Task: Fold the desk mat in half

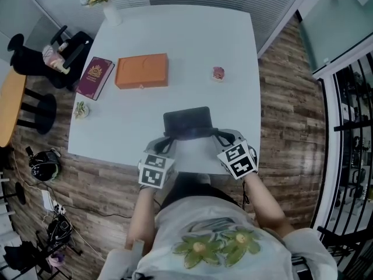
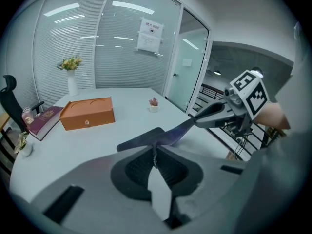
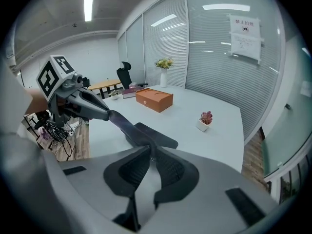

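The dark desk mat [image 1: 186,122] lies near the front edge of the white table [image 1: 192,39], and its near edge is lifted off the surface. My left gripper [image 1: 169,139] is shut on the mat's near left corner, my right gripper [image 1: 217,136] on the near right corner. In the left gripper view the mat [image 2: 146,137] runs from my left gripper [image 2: 155,149] across to the right gripper [image 2: 210,116]. Seen from the right gripper view, the mat [image 3: 153,136] sags between my right gripper [image 3: 150,155] and the left gripper [image 3: 100,112].
An orange box [image 1: 142,70] and a maroon book [image 1: 95,77] lie at the table's left. A small pink plant [image 1: 218,73] stands at the right, a flower vase [image 1: 111,9] at the far edge, a tiny pot [image 1: 81,109] at the left edge. Chairs stand on the left.
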